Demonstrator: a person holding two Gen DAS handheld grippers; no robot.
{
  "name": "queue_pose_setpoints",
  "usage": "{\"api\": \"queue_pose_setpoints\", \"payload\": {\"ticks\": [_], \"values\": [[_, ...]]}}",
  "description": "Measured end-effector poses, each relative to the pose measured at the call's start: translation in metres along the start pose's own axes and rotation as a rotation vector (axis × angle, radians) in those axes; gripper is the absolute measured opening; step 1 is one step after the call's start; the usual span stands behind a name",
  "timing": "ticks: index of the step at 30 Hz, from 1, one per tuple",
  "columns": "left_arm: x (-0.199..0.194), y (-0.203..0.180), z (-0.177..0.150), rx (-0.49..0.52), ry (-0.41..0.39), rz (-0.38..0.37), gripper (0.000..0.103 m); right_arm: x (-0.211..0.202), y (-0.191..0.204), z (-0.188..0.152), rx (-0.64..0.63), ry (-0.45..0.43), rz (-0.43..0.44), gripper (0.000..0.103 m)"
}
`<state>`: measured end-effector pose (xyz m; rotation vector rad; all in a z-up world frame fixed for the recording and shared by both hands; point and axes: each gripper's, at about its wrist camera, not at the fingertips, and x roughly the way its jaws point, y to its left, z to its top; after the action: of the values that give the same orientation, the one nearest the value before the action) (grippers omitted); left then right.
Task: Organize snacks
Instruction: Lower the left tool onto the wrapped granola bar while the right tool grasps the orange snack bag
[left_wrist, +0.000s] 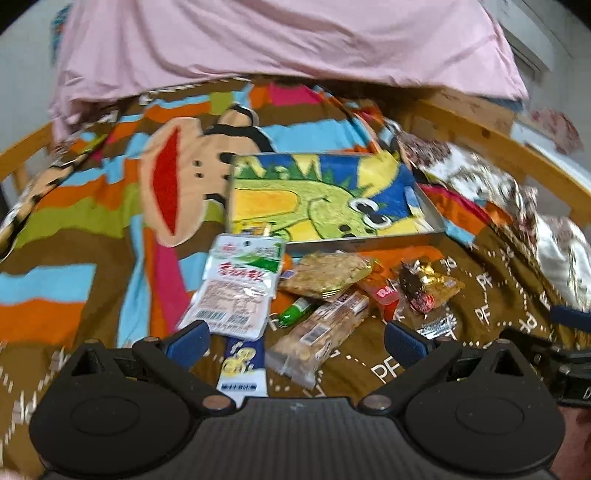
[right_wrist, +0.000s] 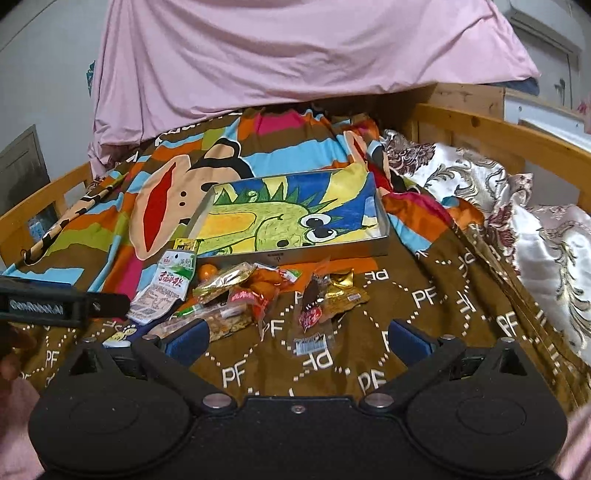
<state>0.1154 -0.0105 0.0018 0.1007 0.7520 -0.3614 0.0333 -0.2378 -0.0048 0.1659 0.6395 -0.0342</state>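
Note:
A pile of wrapped snacks lies on a colourful blanket in front of a shallow metal tray (left_wrist: 430, 206) (right_wrist: 384, 225) lined with a green dinosaur picture. The pile holds a white and green packet (left_wrist: 236, 284) (right_wrist: 164, 288), a clear nut bar (left_wrist: 321, 336) (right_wrist: 225, 321), a gold cracker pack (left_wrist: 327, 275) (right_wrist: 225, 280), red and gold sweets (left_wrist: 428, 286) (right_wrist: 332, 291) and a blue and white packet (left_wrist: 242, 369). My left gripper (left_wrist: 295, 343) is open and empty, low over the near side of the pile. My right gripper (right_wrist: 295, 341) is open and empty, just in front of the pile.
The bed has a wooden rail (right_wrist: 509, 129) around it. A pink sheet (right_wrist: 295, 51) hangs at the back. A flowered satin pillow (right_wrist: 517, 206) lies to the right. The left gripper's body (right_wrist: 55, 302) shows at the left of the right wrist view.

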Motion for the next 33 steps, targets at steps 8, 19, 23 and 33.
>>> {"api": "queue_pose_setpoints", "payload": {"ticks": [8, 19, 23, 33], "values": [[0.052, -0.010, 0.016, 0.147, 0.096, -0.131, 0.103, 0.039, -0.018, 0.027, -0.028, 0.047, -0.007, 0.103], [0.099, -0.017, 0.017, 0.319, 0.188, -0.266, 0.102, 0.097, -0.025, 0.037, -0.095, 0.219, 0.157, 0.103], [0.114, -0.011, 0.015, 0.312, 0.244, -0.291, 0.102, 0.110, -0.018, 0.040, -0.164, 0.224, 0.202, 0.102], [0.122, -0.007, 0.014, 0.284, 0.268, -0.329, 0.086, 0.148, 0.002, 0.047, -0.181, 0.232, 0.345, 0.102]]}}
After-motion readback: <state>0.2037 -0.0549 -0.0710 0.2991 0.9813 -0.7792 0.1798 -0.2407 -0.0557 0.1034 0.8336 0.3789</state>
